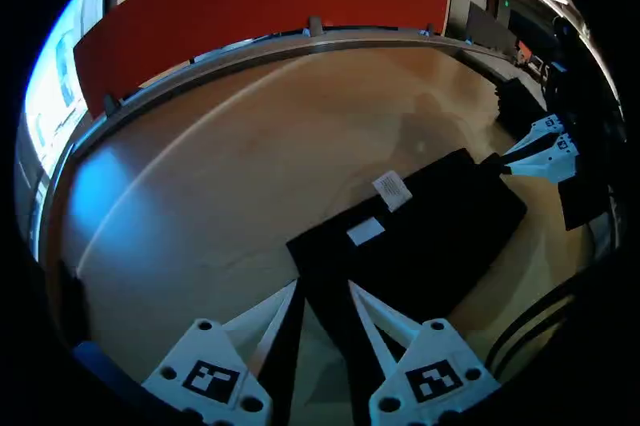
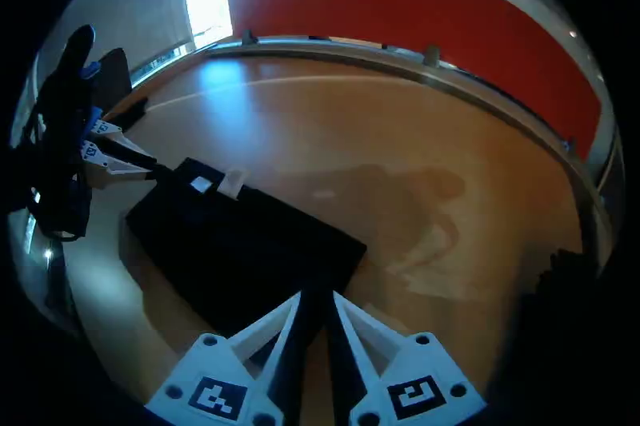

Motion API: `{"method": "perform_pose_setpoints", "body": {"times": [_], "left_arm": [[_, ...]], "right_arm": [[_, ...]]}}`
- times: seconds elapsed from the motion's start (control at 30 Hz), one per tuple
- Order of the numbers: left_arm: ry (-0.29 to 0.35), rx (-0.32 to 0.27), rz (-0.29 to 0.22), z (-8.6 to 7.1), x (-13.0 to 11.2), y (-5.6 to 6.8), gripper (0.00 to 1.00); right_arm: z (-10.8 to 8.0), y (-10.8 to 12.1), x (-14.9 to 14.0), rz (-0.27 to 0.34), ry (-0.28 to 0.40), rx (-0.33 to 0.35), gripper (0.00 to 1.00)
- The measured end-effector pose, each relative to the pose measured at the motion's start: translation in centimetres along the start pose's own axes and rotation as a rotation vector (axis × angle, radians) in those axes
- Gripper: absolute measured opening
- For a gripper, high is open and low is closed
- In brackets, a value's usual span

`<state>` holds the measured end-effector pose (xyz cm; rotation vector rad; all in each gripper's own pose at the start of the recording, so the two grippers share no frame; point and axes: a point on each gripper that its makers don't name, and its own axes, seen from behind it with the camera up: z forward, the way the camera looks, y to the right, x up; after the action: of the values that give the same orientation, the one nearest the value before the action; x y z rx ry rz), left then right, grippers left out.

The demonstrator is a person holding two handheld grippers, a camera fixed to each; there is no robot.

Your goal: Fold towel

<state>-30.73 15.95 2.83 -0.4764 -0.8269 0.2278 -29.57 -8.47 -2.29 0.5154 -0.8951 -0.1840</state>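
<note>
Towel [image 1: 432, 242] lies flat on the desk [image 1: 240, 170], its long axis running between my left gripper [image 1: 324, 290] and right gripper [image 2: 318, 298], jaws of each clamped on opposite end corners.

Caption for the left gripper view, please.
Left gripper pinches the near corner of a folded black towel on a wooden table; right gripper pinches the far corner.
</note>
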Motion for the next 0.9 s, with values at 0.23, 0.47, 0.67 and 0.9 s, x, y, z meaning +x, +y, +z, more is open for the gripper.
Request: {"method": "perform_pose_setpoints", "body": {"times": [0.23, 0.47, 0.67, 0.9], "left_arm": [[0.006, 0.029, 0.006, 0.2, 0.4, -0.9, 0.38], [0.012, 0.024, -0.014, -0.4, 0.4, -1.3, 0.73], [0.018, 0.022, -0.033, -0.6, 0.4, -1.4, 0.94], [0.024, 0.023, -0.034, -1.0, 0.4, -1.4, 0.94]], "right_arm": [[0.1, 1.0, 0.5, -0.004, 0.013, -0.040, 0.28], [-0.3, 1.8, 1.4, -0.013, 0.048, -0.070, 0.80], [-0.5, 1.8, 1.7, -0.009, 0.058, -0.070, 0.99], [-0.8, 1.3, 1.7, -0.011, 0.062, -0.064, 0.99]]}}
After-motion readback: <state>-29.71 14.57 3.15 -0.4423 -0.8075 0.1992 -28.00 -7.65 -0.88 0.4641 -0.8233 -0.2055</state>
